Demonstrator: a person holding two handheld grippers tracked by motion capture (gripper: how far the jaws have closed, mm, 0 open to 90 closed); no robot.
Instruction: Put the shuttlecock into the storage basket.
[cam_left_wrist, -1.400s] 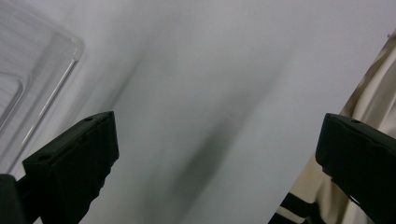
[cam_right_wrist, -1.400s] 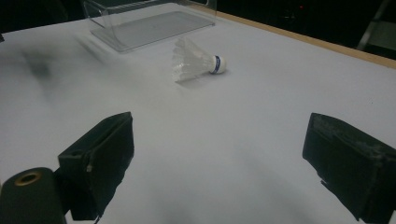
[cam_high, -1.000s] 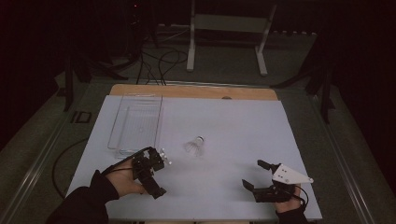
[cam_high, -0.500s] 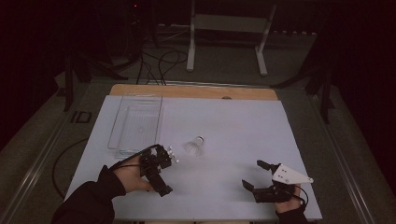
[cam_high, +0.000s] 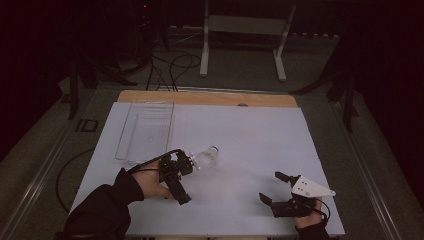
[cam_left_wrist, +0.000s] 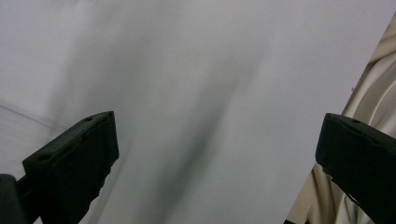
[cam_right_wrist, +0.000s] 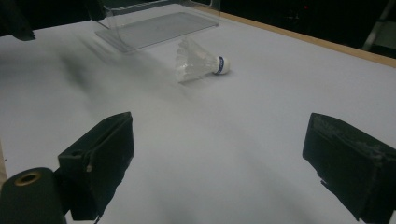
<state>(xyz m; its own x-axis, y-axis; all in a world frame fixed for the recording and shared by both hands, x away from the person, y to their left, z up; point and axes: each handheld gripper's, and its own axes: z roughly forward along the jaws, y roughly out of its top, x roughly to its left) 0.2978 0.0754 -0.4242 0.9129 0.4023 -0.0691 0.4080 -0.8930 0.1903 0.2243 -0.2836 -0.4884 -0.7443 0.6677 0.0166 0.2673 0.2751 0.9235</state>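
A white shuttlecock (cam_high: 206, 157) lies on its side on the white table (cam_high: 250, 140), its cork pointing to the far right. My left gripper (cam_high: 185, 179) is open, and its far jaw sits right at the skirt of the shuttlecock. In the left gripper view the jaws of this gripper (cam_left_wrist: 219, 154) stand wide apart over bare table, with a pale ribbed shape (cam_left_wrist: 373, 98) at the right edge. My right gripper (cam_high: 272, 187) rests open near the front right edge. In its view the shuttlecock (cam_right_wrist: 201, 60) lies well beyond the open right gripper (cam_right_wrist: 219, 158).
A clear plastic tray (cam_high: 147, 130) stands at the back left of the table, just behind the shuttlecock, and the tray (cam_right_wrist: 154, 23) also appears in the right gripper view. A wooden strip (cam_high: 210, 98) runs along the far edge. Cables and a metal stand lie beyond it.
My left gripper has moved right and slightly forward, closing in on the shuttlecock's skirt. The right gripper and the shuttlecock have stayed in place.
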